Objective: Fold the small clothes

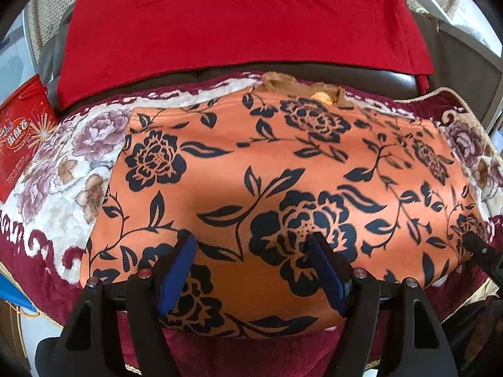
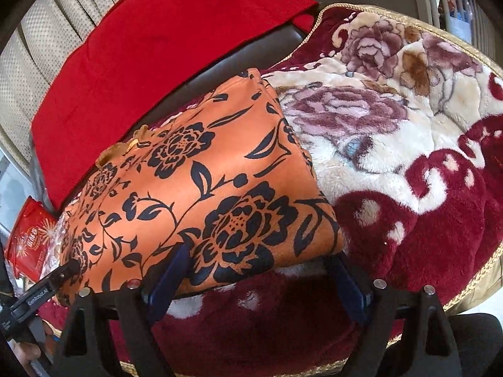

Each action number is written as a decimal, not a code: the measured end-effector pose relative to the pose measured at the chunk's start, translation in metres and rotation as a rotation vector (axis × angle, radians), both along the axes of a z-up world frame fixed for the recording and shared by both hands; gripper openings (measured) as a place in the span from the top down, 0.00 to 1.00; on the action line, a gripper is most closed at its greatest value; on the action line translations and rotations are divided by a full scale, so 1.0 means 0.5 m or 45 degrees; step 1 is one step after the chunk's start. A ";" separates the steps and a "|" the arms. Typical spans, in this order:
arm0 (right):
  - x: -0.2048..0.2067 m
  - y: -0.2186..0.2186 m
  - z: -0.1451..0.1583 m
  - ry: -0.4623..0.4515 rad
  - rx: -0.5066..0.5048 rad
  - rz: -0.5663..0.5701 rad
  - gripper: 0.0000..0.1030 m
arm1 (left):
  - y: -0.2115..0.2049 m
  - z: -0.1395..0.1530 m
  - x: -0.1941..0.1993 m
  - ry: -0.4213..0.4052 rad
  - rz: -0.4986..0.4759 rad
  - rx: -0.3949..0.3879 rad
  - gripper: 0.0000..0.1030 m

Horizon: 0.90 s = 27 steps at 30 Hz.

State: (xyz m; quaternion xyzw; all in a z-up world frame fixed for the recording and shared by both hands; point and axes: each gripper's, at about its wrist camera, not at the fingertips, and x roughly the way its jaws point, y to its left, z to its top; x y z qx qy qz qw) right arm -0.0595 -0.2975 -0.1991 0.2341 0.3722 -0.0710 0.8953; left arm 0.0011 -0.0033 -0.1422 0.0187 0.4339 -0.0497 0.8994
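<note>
The orange floral garment (image 1: 283,169) lies folded flat, centre frame. Both the left gripper (image 1: 251,251) and right gripper (image 2: 257,267) hover jaws apart at its near edge, holding nothing, likely poised for the next fold.

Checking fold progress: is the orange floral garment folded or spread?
Folded: the orange floral garment lies as a compact rectangle with stacked edges along its right side.

Both wrist views look steeply down, close over the orange garment (image 1: 270,188) on the blanket (image 2: 408,163); left faces it squarely, right from its right corner.
</note>
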 end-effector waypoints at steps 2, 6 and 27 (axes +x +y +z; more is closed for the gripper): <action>-0.010 -0.019 0.006 -0.068 0.129 0.015 0.16 | 0.001 0.011 -0.004 -0.041 0.001 -0.028 0.28; -0.012 -0.093 -0.022 -0.177 0.585 0.007 0.18 | -0.007 0.009 0.008 -0.050 -0.020 -0.083 0.28; 0.082 -0.141 -0.020 -0.081 0.705 -0.146 0.70 | -0.007 0.034 0.037 -0.232 -0.072 -0.127 0.18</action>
